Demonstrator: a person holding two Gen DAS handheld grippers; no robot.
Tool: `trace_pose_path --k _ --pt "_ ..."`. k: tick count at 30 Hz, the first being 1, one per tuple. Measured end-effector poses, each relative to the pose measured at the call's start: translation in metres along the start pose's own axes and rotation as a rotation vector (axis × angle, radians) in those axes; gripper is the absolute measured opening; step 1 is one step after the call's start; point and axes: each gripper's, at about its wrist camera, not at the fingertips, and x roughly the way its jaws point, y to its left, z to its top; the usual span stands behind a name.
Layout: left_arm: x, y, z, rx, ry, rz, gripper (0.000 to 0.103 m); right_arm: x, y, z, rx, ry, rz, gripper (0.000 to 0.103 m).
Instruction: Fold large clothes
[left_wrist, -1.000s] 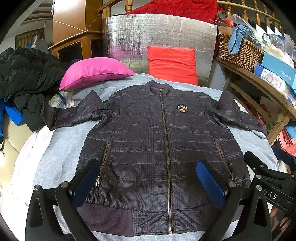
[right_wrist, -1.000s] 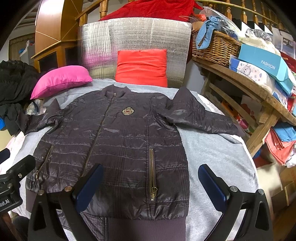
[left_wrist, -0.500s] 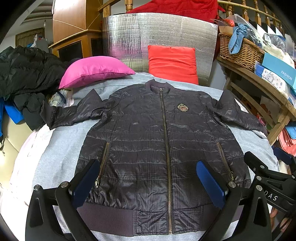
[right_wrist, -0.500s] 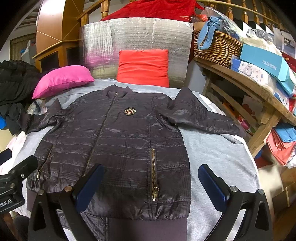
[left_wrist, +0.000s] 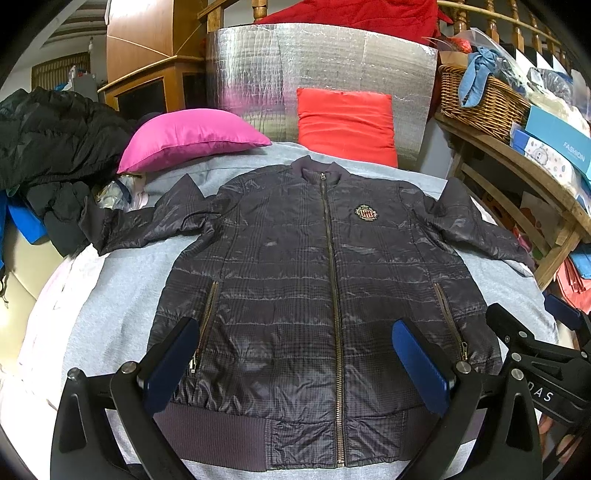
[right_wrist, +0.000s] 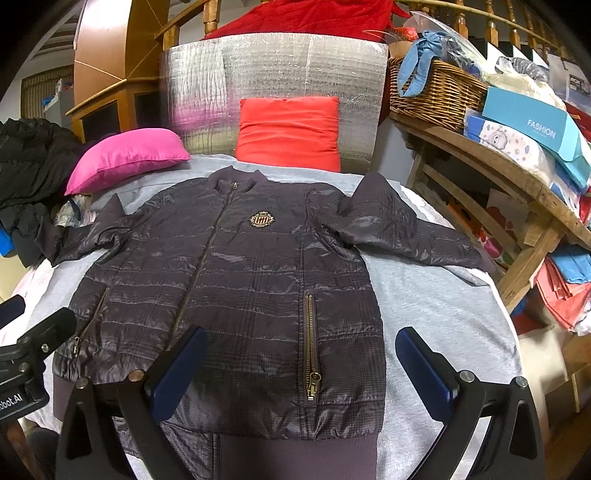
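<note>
A dark quilted jacket (left_wrist: 288, 273) lies flat, zipped and front up on a grey sheet (left_wrist: 110, 306), both sleeves spread out to the sides. It also shows in the right wrist view (right_wrist: 243, 280). My left gripper (left_wrist: 295, 363) is open and empty, hovering above the jacket's hem near its left pocket zip. My right gripper (right_wrist: 299, 369) is open and empty above the hem by the right pocket zip (right_wrist: 312, 350). The right gripper's body shows at the right edge of the left wrist view (left_wrist: 532, 354).
A pink pillow (left_wrist: 188, 138) and a red pillow (left_wrist: 345, 125) lie at the bed's head before a silver foil panel (left_wrist: 321, 70). Black coats (left_wrist: 48, 147) pile up at the left. A wooden shelf (right_wrist: 491, 170) with a wicker basket (right_wrist: 436, 92) and boxes stands at the right.
Both grippers have drifted slightly, so the jacket sits a little lower in both views. Both jaws stay open and the jacket has not moved.
</note>
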Motion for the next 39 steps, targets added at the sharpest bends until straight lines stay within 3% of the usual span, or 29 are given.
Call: trace_pose_path --k 28,34,39 --pt "0.008 -0.001 -0.001 0.006 0.012 -0.005 0.103 0.005 -0.008 0.001 0.012 0.003 0.019 0.103" --pt "0.026 0.023 -0.003 -0.023 0.022 0.009 0.103 0.024 -0.051 0.001 0.126 0.062 0.083 0.103" --pt "0.046 0.044 -0.007 -0.053 0.038 0.032 0.103 0.053 -0.121 0.002 0.320 0.108 0.151 0.103"
